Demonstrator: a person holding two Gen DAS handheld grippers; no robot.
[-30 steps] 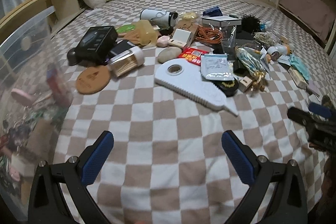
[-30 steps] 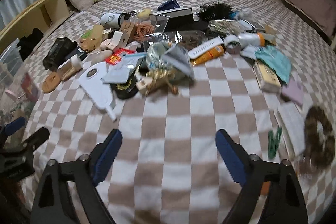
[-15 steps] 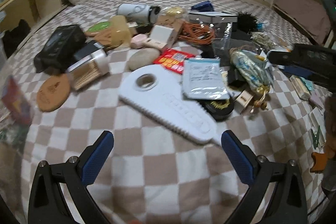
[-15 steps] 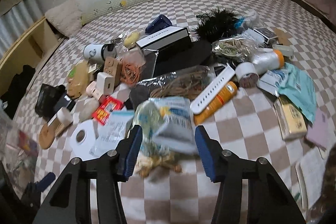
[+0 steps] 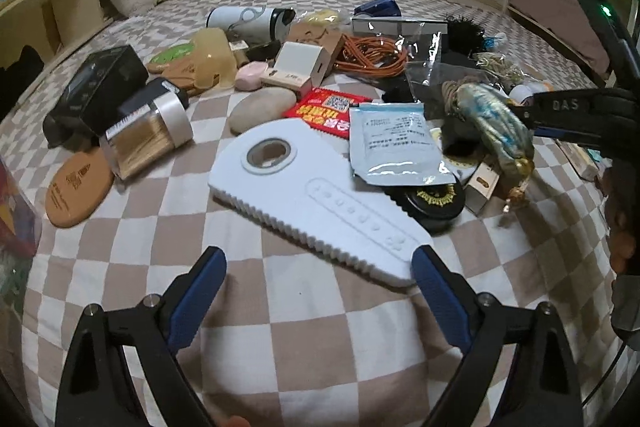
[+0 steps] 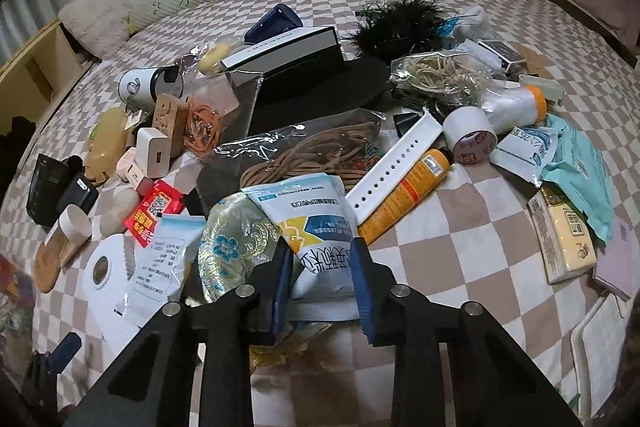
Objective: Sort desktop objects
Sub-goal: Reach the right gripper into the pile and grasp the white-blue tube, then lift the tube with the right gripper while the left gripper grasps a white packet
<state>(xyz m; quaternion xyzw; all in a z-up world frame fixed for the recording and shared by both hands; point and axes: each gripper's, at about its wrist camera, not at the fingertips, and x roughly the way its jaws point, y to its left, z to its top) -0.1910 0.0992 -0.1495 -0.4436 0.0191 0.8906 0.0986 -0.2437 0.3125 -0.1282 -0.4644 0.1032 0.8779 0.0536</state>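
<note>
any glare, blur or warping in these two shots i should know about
Left wrist view: strong fisheye bending with dark corners; glare on the clear plastic bag; the brocade pouch looks slightly soft, while the open left hand-held gripper is sharp. Right wrist view: the same warping; glare streaks on the cellophane bag; dim indoor light; the sachet between the right hand-held gripper fingers is readable.

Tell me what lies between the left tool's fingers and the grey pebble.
In the left wrist view, the white serrated foam board spans that stretch, from the pebble to the open left tool; bare checkered blanket lies below it.
</note>
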